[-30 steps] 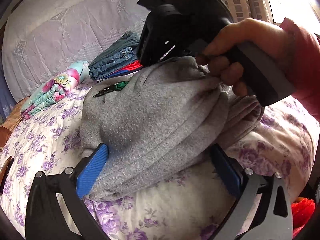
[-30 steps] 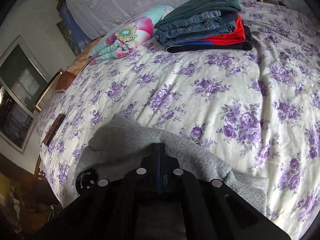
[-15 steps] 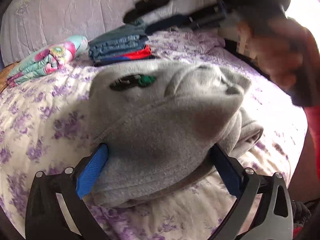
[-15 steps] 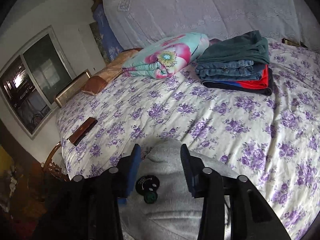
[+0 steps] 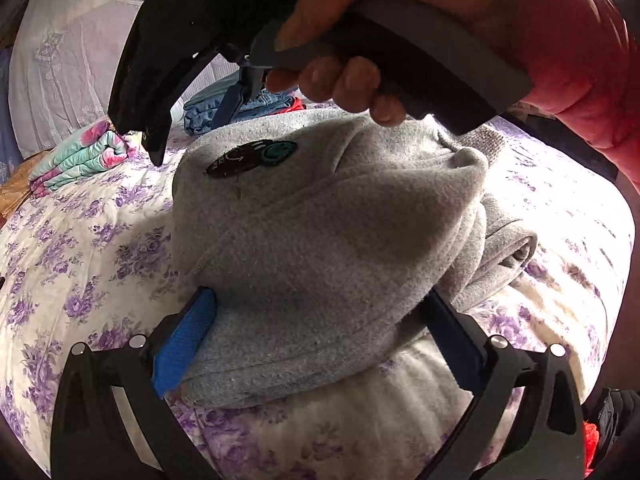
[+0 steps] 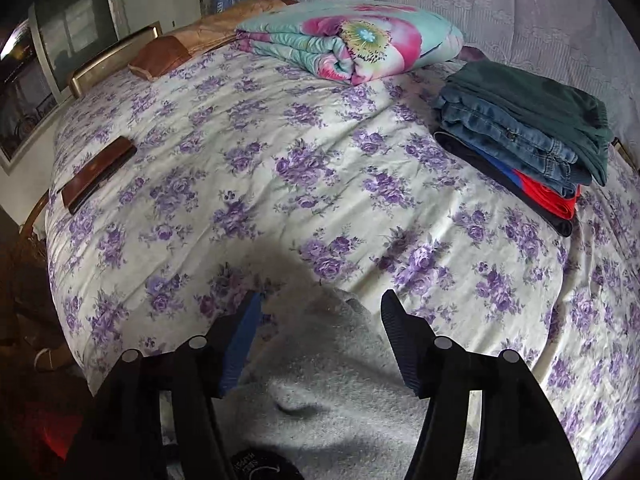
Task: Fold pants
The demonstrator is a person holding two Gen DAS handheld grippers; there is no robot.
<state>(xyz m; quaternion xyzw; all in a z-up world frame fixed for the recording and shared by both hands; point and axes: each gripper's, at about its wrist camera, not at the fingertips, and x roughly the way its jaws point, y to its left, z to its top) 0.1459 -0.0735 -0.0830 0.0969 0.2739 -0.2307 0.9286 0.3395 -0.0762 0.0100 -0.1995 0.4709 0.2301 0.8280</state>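
On the floral bedspread point(image 6: 320, 168) the grey pants point(image 5: 332, 240) lie folded into a thick bundle, and I keep my left gripper point(image 5: 320, 328) spread wide around its near end, pads against both sides, apparently to steady the stack while the other hand lets go. My right gripper point(image 6: 320, 340), shut on the fabric a second ago, has just been opening and now hovers with jaws apart over the far edge, gripping nothing, and it has swung round so the pile of folded clothes point(image 6: 528, 140) sits further right.
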